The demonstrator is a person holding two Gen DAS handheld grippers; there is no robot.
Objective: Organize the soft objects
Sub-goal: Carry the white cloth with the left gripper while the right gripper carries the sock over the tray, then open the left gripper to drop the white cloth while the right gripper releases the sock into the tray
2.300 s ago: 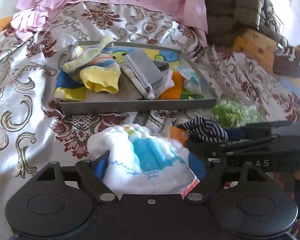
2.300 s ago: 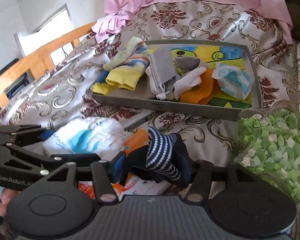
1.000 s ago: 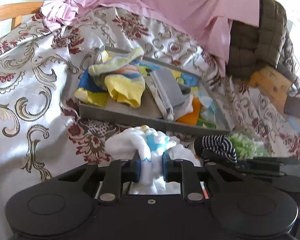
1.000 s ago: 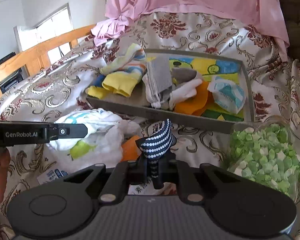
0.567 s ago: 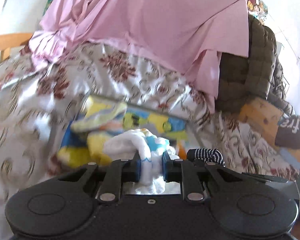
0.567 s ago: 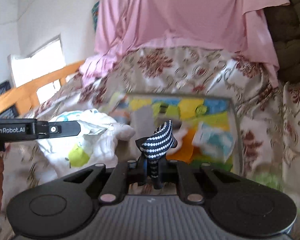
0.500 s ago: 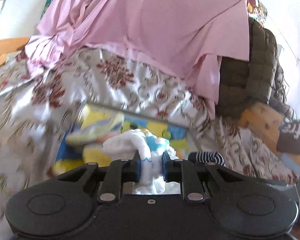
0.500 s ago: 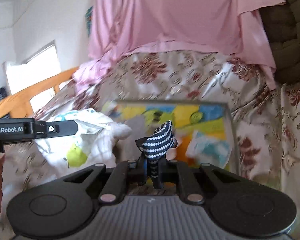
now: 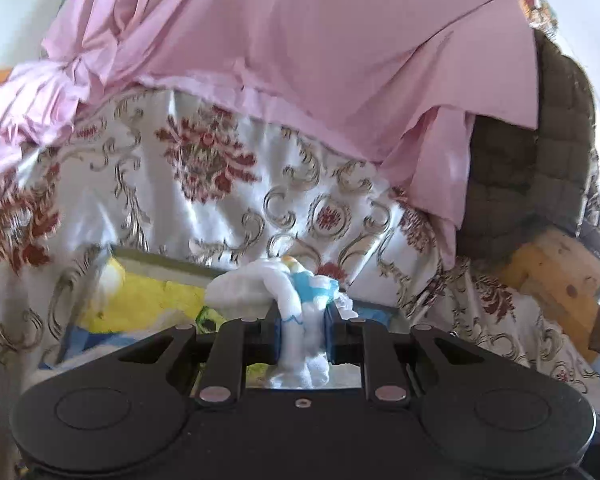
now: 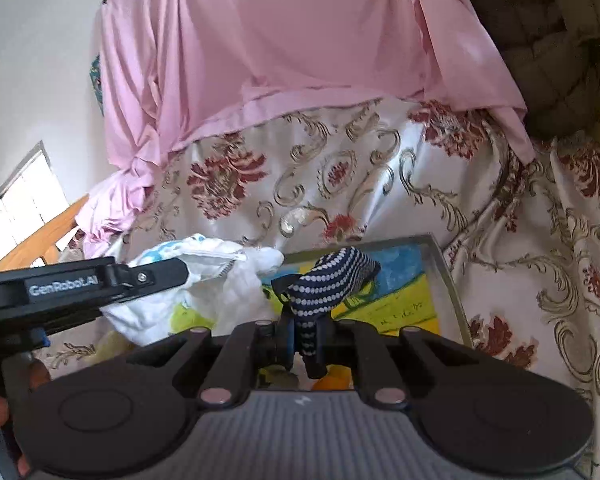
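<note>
My left gripper (image 9: 302,334) is shut on a white cloth with blue and green print (image 9: 296,300), held up in the air over the grey tray (image 9: 160,262). In the right wrist view the same cloth (image 10: 204,280) hangs from the left gripper's arm at the left. My right gripper (image 10: 302,338) is shut on a navy sock with white dots (image 10: 332,274), lifted above the tray's far right corner (image 10: 436,256). The tray's colourful printed liner (image 10: 400,292) shows beneath both; the rest of its contents are hidden behind the grippers.
The tray lies on a bed covered by a white spread with red and gold flowers (image 9: 204,184). A pink sheet (image 9: 300,60) drapes behind it. A dark quilted cushion (image 9: 540,168) and a wooden block (image 9: 556,268) stand at the right; a wooden bed rail (image 10: 40,240) runs at the left.
Both grippers have lifted and moved forward toward the tray with their cloths still gripped; the tray now sits low and close in both views, and the green-filled bag has dropped out of sight.
</note>
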